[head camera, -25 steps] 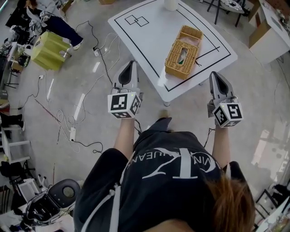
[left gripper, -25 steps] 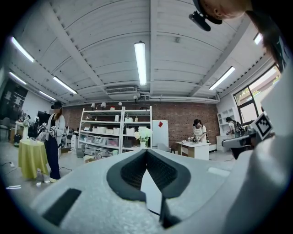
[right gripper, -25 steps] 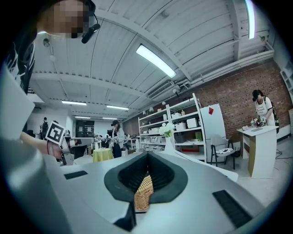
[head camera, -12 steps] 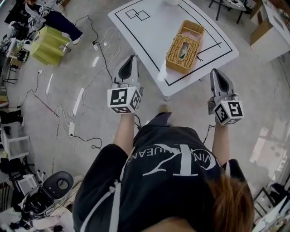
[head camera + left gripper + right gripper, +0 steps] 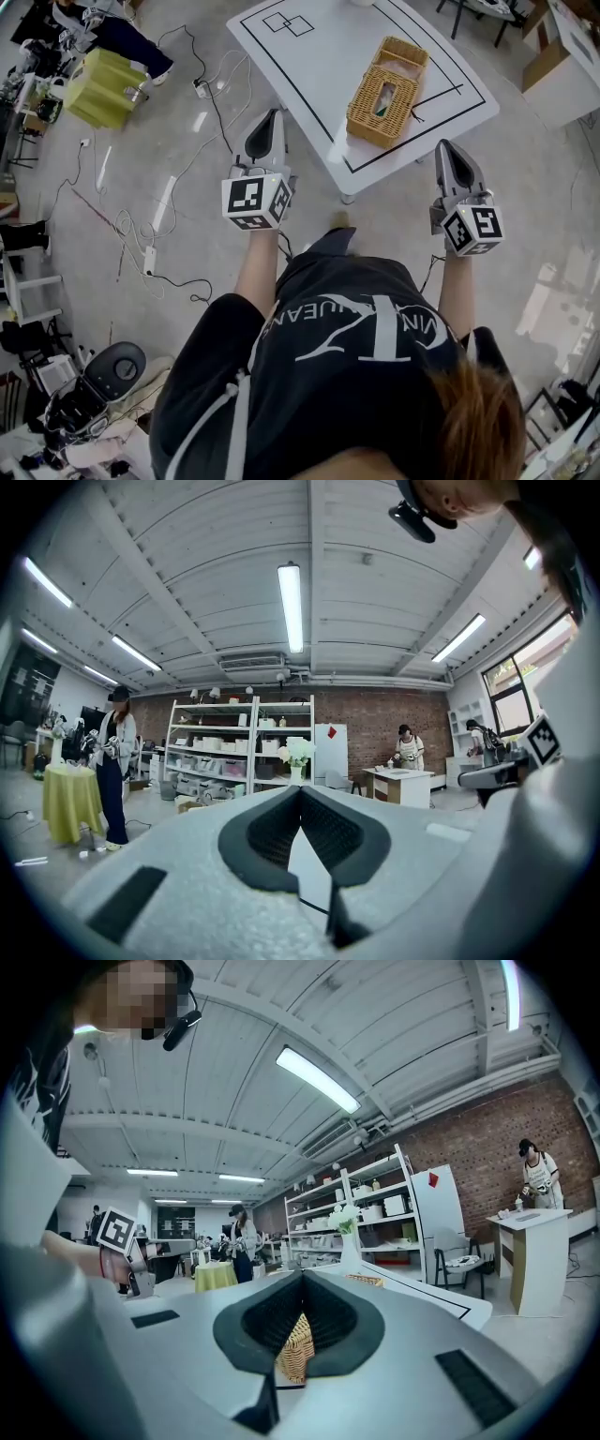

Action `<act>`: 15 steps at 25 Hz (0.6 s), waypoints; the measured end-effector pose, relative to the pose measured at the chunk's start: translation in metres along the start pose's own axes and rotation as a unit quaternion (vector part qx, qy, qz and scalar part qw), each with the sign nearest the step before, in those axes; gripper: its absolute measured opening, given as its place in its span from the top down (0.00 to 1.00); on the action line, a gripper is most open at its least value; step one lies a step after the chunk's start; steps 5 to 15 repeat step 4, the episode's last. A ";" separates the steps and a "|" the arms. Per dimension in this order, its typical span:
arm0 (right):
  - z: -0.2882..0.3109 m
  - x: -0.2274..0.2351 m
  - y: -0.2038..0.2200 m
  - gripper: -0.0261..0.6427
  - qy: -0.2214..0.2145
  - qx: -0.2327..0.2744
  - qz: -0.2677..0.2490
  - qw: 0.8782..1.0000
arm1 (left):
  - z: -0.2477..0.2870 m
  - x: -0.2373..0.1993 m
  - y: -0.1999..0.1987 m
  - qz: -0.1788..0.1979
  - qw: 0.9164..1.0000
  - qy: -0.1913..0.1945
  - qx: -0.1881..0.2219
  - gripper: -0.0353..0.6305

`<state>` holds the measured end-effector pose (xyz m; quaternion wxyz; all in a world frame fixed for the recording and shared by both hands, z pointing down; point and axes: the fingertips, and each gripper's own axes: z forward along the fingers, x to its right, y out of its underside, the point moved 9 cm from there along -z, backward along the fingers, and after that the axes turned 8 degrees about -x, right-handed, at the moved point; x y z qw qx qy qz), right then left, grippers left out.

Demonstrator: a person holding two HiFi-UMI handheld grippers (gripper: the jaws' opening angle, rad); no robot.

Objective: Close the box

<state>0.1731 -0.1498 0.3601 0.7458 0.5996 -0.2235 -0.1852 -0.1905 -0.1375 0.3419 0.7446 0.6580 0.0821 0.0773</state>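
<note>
My left gripper [image 5: 271,116] and right gripper [image 5: 449,147] held out ahead, side by side, both pointing level, jaws pressed together on each.

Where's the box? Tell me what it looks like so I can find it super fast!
Find the big white table with black lines drawn on it. The box sits on it, close to the table's nearest corner. It is the only woven, straw-coloured thing there, long and rectangular, with its lid hanging open at the far end.
</note>
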 end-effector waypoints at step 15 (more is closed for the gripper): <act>0.001 0.000 0.002 0.97 -0.001 -0.002 0.001 1.000 | 0.000 0.000 0.001 0.001 1.000 0.000 -0.003 0.94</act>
